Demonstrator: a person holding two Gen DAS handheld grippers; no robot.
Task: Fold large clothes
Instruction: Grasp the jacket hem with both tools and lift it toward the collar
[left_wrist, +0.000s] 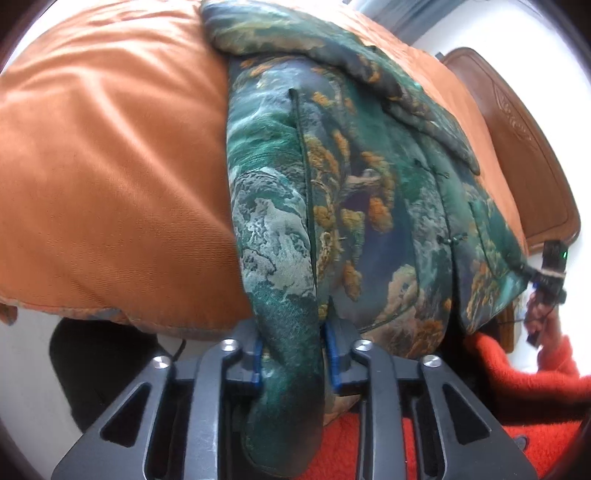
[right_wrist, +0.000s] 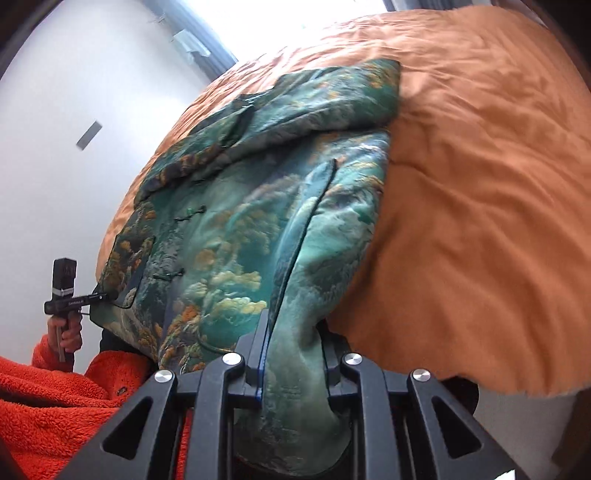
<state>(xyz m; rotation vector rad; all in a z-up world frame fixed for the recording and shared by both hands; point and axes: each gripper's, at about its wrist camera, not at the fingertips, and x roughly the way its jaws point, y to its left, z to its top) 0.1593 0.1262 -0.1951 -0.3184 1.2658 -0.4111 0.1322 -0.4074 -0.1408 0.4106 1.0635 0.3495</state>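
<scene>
Green brocade jacket (left_wrist: 332, 192) hem between each tool's fingers, left tool (left_wrist: 293, 354), right tool (right_wrist: 293, 358).

Bright daylight, window (right_wrist: 332, 14) blown out, white walls glaring; heavy fisheye bend, dark vignette corners, slight soft blur.

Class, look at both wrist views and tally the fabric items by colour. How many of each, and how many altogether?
Green patterned jacket: 1
Orange bedspread: 1
Red fleece sleeve on the person: 1
Total: 3
</scene>
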